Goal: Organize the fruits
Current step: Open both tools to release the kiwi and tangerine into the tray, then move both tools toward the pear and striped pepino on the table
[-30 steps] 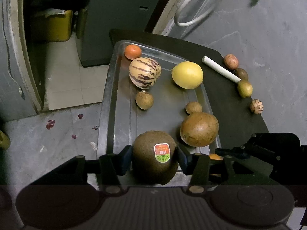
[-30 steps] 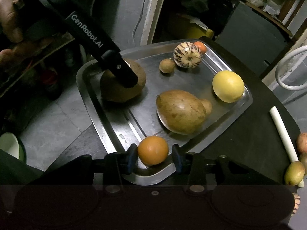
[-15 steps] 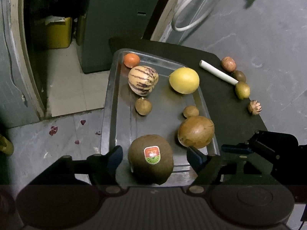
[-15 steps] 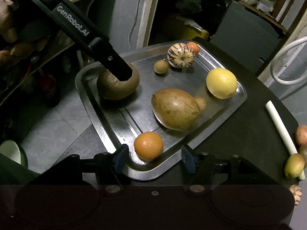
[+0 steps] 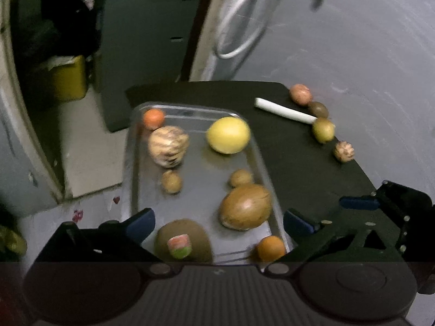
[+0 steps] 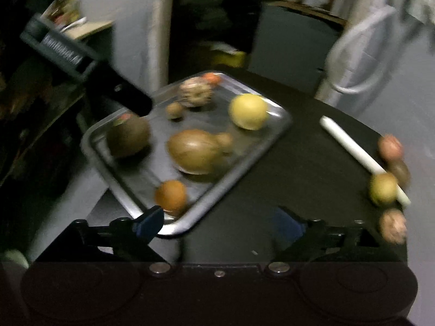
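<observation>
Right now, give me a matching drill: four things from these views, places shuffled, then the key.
Things:
1. yellow fruit
2. stickered brown fruit
3. white stick
4. striped fruit

Places:
A. on the dark table, off the tray
B. near end of tray, between the open left hand-held gripper's fingers, untouched
C. far end of tray, right side
D. far end of tray, beside a small orange fruit

Pairs: 1-C, 2-B, 3-A, 4-D

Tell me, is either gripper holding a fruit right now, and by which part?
Nothing is held. The left gripper and right gripper have just been opening; the kiwi and orange lie free on the tray.
</observation>
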`<state>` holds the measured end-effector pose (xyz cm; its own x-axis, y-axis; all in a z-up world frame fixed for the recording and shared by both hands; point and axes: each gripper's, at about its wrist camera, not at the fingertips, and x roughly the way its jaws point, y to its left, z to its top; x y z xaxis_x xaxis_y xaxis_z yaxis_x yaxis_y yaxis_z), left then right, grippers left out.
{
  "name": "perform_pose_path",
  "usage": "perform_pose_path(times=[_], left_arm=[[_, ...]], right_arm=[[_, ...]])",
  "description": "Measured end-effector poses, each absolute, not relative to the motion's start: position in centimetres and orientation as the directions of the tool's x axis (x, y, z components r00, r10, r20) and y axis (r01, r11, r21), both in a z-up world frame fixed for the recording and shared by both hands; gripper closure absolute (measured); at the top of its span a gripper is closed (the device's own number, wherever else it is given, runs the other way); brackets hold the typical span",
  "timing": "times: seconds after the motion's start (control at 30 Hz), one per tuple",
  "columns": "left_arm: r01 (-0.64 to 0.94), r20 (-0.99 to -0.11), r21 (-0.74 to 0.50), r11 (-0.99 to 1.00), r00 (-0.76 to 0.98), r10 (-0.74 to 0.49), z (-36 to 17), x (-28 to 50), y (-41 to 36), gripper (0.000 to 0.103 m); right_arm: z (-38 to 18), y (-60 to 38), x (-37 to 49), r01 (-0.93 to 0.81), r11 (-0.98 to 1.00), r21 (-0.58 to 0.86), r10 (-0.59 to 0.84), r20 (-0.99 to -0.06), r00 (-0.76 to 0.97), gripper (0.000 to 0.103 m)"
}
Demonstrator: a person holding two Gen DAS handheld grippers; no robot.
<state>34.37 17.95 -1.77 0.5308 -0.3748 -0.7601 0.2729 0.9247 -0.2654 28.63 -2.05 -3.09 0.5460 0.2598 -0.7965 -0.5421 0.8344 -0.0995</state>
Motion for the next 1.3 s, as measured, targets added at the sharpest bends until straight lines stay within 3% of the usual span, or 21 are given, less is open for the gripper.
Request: perform_pose_path(times=[0.23,0.57,0.9,1.3], left_arm=[[0.411,-0.761,-0.191,0.892,0.512,-0.399,-0.3,35.8,12.2,0.001],[0.578,-0.765,-0.123,0.807,0.463,-0.448,0.4,37.0,3.5,0.001],[0.665,-0.797,-0.107,0.739,0.388,-0.464,-1.9,37.7,-2.0,0.001],[0.676,-0.819,-0.082,0.733,0.373,-0.436,-3.4,43.0,-5.8,0.001]], right_arm=[[-1.7,-7.9,26.5,-0.289,0.954,-0.077,0.141,-0.737,0.661,0.002],[-1.4,-14.2,23.6,-0.05,0.997,-0.066,-0.01,-0.692,0.722,0.001],[-3.6,-17.4,21.9,0.041,0.998,-0.039,-0.057,-0.722,0.689,0.001],[-5.6,-19.2,25.0,0.013,1.0,-0.023,-0.026,-0.734,0.679,0.001]])
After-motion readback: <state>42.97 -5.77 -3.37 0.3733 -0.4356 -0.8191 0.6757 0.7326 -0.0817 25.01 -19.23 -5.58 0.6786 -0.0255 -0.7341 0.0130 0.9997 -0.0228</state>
